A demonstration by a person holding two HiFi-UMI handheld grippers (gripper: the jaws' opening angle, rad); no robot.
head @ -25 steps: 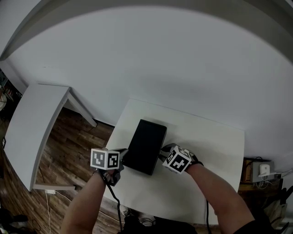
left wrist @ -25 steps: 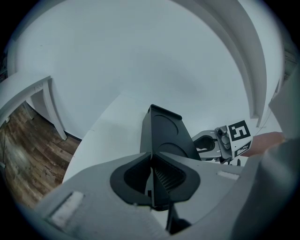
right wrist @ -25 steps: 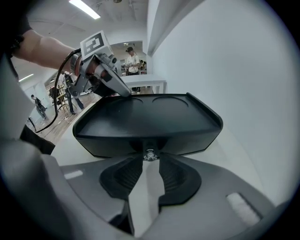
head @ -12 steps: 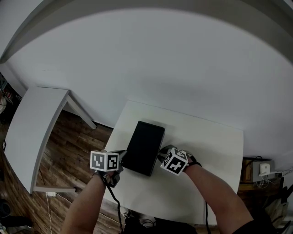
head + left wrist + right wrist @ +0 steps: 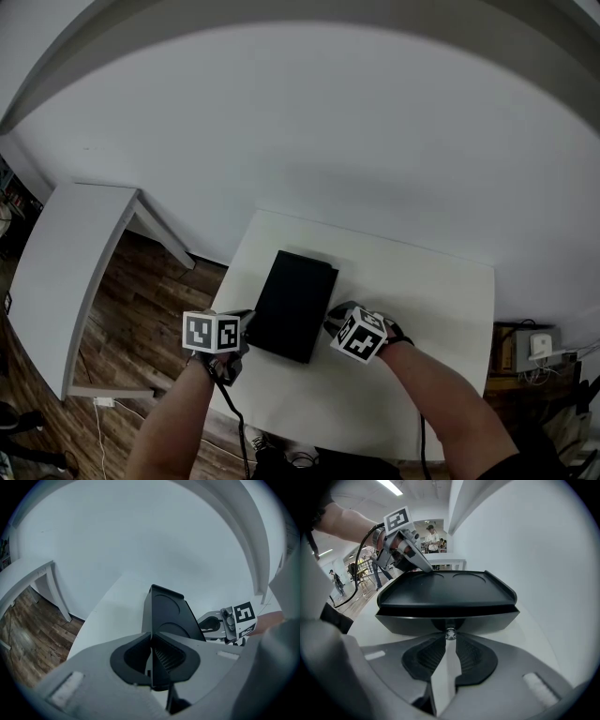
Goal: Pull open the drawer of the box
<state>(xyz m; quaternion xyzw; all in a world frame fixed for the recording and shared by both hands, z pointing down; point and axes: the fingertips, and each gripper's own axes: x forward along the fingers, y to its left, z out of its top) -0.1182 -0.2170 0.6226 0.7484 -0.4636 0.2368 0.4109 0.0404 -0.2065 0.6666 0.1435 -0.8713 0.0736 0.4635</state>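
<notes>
The box (image 5: 292, 305) is black, flat and long, and it lies on the white table (image 5: 427, 309) with one short end pointing toward you and the other toward the wall. Your left gripper (image 5: 247, 325) sits at the box's near left corner. In the left gripper view its jaws are closed on the box's thin upright edge (image 5: 151, 620), which stands between the ribbed pads (image 5: 166, 659). Your right gripper (image 5: 332, 322) is at the long side of the box on your right. Seen from there, the drawer front (image 5: 445, 620) runs under the overhanging lid (image 5: 445, 592) and carries a small shiny knob (image 5: 450, 633) at its middle. The right gripper's jaws have their tips pinched on that knob, with a narrow wedge of table showing between them farther back. The drawer front lies close under the lid, and you cannot tell from these views whether it has come out at all. A second white table (image 5: 66, 272) stands well off to the left of the box, over wooden floor (image 5: 141, 309).
</notes>
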